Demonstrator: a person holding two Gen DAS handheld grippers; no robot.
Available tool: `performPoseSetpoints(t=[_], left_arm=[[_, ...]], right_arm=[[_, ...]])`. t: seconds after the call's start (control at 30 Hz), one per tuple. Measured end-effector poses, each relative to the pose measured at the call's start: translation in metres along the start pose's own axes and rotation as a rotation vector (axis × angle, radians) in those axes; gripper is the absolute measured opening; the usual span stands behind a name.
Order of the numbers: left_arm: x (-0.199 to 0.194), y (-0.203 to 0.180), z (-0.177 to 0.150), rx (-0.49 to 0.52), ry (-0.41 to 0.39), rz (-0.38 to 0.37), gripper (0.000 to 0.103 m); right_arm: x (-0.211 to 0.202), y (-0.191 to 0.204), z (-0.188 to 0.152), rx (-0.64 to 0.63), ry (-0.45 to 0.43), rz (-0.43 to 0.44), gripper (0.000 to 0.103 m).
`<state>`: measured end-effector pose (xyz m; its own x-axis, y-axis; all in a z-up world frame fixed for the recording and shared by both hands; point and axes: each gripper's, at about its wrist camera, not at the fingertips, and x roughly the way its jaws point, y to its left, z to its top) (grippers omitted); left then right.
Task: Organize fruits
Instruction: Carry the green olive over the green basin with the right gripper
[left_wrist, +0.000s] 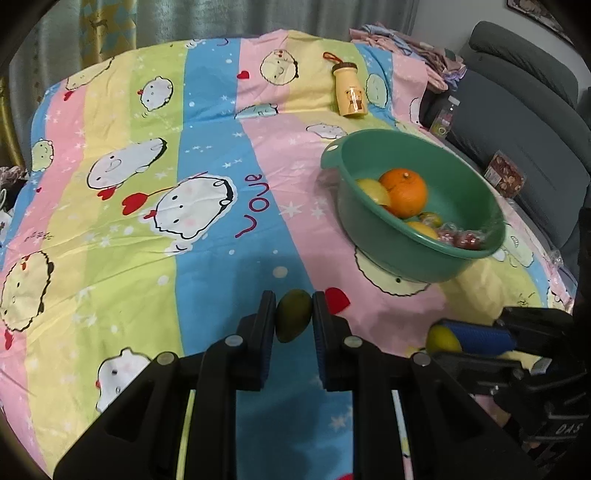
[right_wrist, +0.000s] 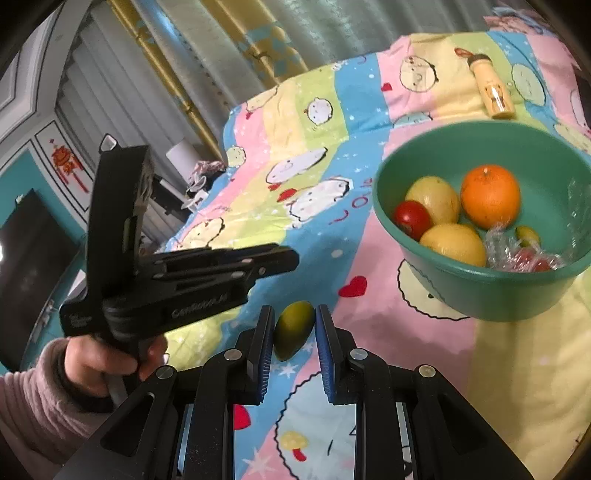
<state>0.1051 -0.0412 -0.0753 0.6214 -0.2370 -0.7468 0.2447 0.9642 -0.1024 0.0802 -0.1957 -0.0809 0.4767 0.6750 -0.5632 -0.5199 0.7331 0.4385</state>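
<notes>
My left gripper (left_wrist: 294, 314) is shut on a small green mango (left_wrist: 293, 315), held above the striped cartoon bedsheet (left_wrist: 147, 184). My right gripper (right_wrist: 294, 328) is shut on a second small green mango (right_wrist: 293, 329); it also shows in the left wrist view (left_wrist: 441, 339), low at the right. A green plastic basin (left_wrist: 402, 243) stands to the right and ahead. It holds an orange (left_wrist: 403, 192), yellow fruits (right_wrist: 453, 243), a red tomato (right_wrist: 412, 218), a small green fruit (right_wrist: 527, 235) and plastic-wrapped red fruit (right_wrist: 524, 258). The left gripper's body (right_wrist: 177, 280) appears at the left in the right wrist view.
A yellow bear-print bottle (left_wrist: 349, 90) lies on the sheet beyond the basin. A grey sofa (left_wrist: 524, 110) with a patterned box (left_wrist: 504, 175) borders the right side. Piled clothes (left_wrist: 413, 44) sit at the far right corner. Curtains hang behind.
</notes>
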Motion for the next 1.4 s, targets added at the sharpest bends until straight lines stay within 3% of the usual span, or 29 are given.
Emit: performPoseSetpoints(t=[0.7, 1.4], left_arm=[[-0.060, -0.038, 0.007, 0.034, -0.108, 0.011, 0.020], [-0.034, -0.099, 0.053, 0.191, -0.129, -0.015, 0.020]], right_arm=[[-0.054, 0.010, 0.010, -0.029, -0.127, -0.036, 0.024], [-0.093, -0.041, 0.031, 0.030, -0.250, -0.136, 0.024]])
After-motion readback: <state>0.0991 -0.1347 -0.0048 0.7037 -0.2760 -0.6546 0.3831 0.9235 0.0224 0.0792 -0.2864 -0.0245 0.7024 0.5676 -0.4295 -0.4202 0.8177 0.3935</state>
